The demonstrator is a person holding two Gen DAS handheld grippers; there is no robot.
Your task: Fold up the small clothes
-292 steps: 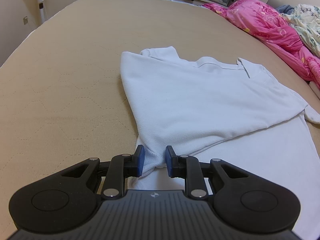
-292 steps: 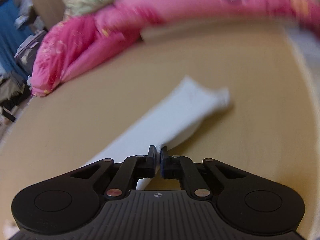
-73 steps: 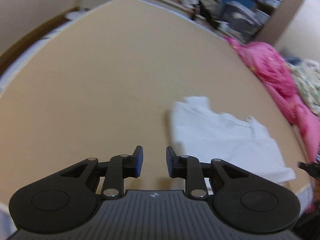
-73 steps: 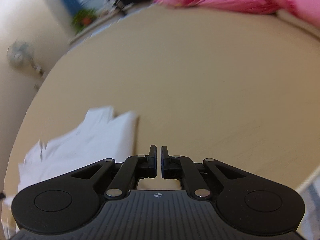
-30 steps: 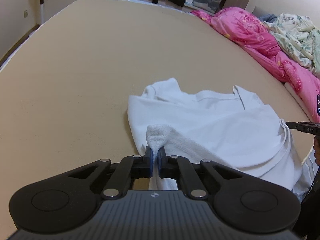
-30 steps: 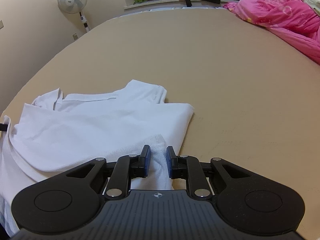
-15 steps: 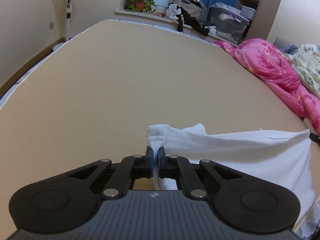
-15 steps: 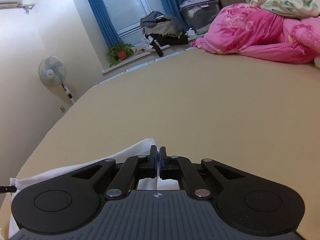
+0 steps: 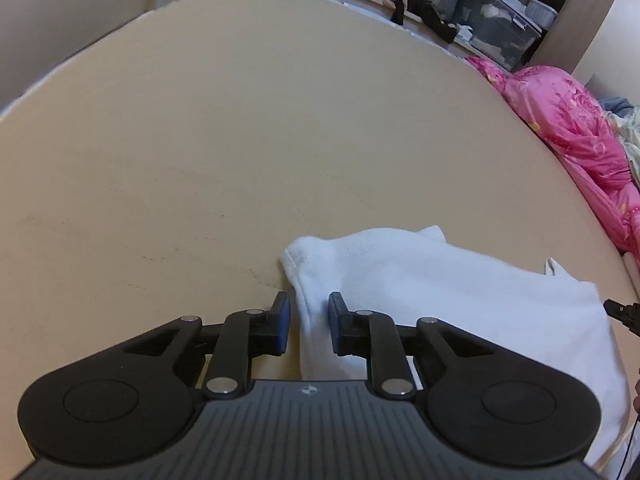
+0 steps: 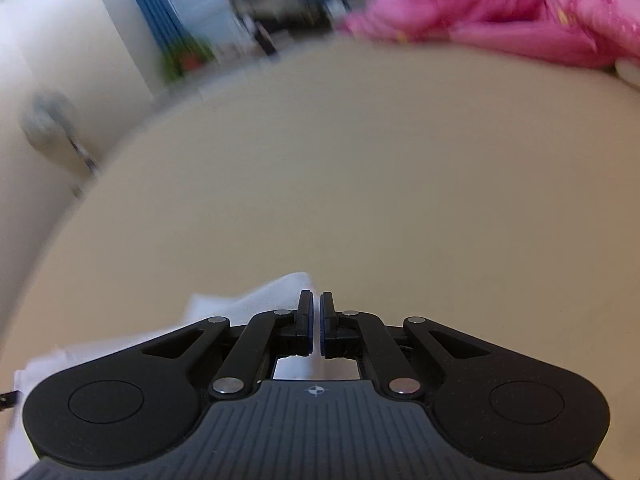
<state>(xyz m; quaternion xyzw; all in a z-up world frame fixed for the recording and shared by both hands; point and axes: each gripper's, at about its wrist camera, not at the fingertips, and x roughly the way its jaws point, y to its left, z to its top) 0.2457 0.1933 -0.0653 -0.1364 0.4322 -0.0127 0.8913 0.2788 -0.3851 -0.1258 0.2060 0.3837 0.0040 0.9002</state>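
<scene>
A small white shirt [image 9: 460, 296] lies folded over on the tan mattress [image 9: 240, 140]. My left gripper [image 9: 309, 322] is open, its jaws apart on either side of the shirt's near left corner, no longer pinching it. In the blurred right wrist view my right gripper [image 10: 315, 326] has its jaws almost together with a thin gap and no cloth between them; the shirt [image 10: 256, 300] lies just left of and under it. The tip of the right gripper [image 9: 622, 314] shows at the left wrist view's right edge.
A pink quilt [image 9: 568, 128] is bunched along the mattress's right side, also in the right wrist view [image 10: 500, 8]. Storage boxes and clothes [image 9: 492, 28] stand beyond the far edge. A fan [image 10: 52, 124] stands by the wall at left.
Both grippers carried the shirt's edge forward and laid it down. My left gripper has opened and let go of the corner. My right gripper has let the cloth slip out and is moving, blurring its view.
</scene>
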